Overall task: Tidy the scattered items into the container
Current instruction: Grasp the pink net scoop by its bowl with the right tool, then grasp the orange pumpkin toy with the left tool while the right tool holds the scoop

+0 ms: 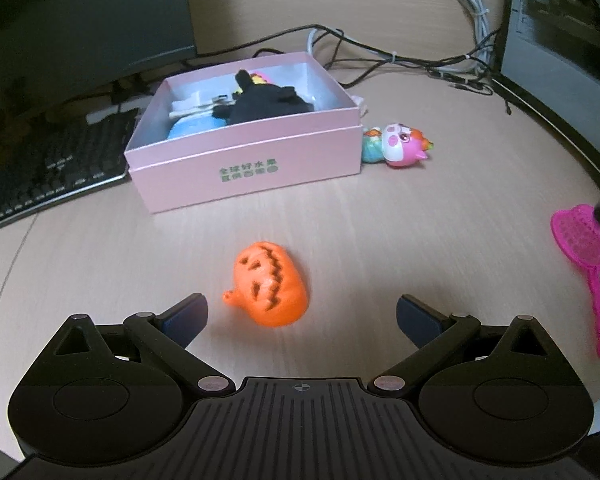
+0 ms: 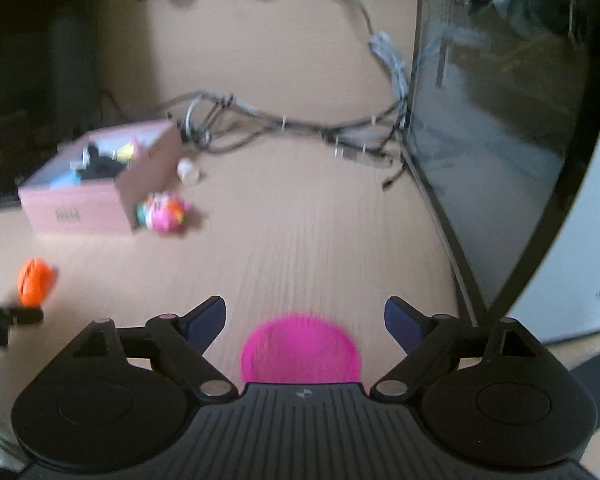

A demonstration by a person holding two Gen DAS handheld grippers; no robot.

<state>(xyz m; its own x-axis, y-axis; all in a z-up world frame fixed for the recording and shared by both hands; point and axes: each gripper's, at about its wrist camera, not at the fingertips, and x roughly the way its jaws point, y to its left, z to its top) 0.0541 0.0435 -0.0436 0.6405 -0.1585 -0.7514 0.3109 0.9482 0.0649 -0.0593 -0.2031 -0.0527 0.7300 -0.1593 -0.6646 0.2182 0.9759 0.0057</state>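
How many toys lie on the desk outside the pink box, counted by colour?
Orange: 1, the pumpkin
Bright pink: 1, the toy racket
Pink with many colours: 1, the animal figure beside the pink box
Whitish: 1, a small blurred thing behind the box
Total: 4

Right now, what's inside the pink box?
Inside the pink box a black cloth thing lies on top, with something light blue, white bits and a yellow-pink toy peeking out. Whatever lies underneath is covered.

bare desk [image 1: 340, 232] lies between orange pumpkin [image 1: 268, 284] and pink box [image 1: 244, 160]; keyboard [image 1: 48, 168] flanks box's left.
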